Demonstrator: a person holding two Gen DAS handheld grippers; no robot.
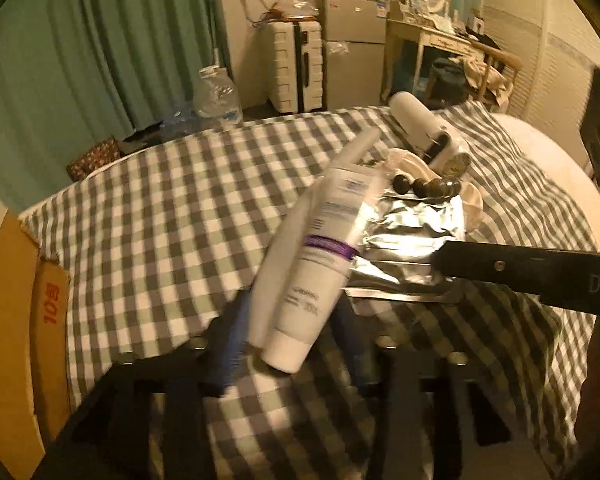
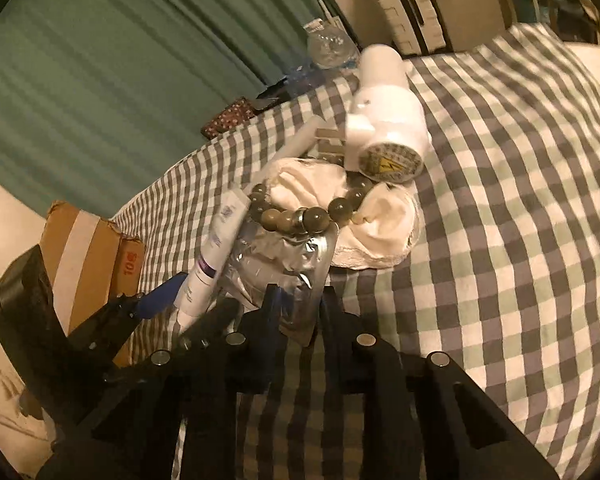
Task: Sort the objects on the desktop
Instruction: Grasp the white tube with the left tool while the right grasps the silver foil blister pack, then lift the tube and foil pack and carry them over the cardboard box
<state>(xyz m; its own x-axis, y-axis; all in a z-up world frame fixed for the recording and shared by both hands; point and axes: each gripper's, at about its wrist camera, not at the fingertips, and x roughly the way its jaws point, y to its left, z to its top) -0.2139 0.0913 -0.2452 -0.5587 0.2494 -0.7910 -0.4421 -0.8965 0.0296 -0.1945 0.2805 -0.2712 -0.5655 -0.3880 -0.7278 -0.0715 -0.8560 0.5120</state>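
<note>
Left gripper [image 1: 296, 340]: its blue-padded fingers clamp the capped end of a white squeeze tube with a purple band [image 1: 320, 268], lifted at a slant over the checked cloth.
Right gripper [image 2: 296, 312]: pinched on the near edge of a crinkled silver foil pouch [image 2: 284, 256], which lies flat beside the tube.
Bead bracelet: a string of dark round beads [image 2: 300, 212] rests across the pouch's far end, partly on a crumpled white cloth [image 2: 380, 224].
White cylinder: a white plastic bottle-shaped device with a yellow warning label on its end [image 2: 388, 124] lies on its side just beyond the cloth.
Surface: grey, green and white gingham cover [image 1: 160, 216].
Edge: a brown cardboard box [image 1: 16, 312] stands at the left.
</note>
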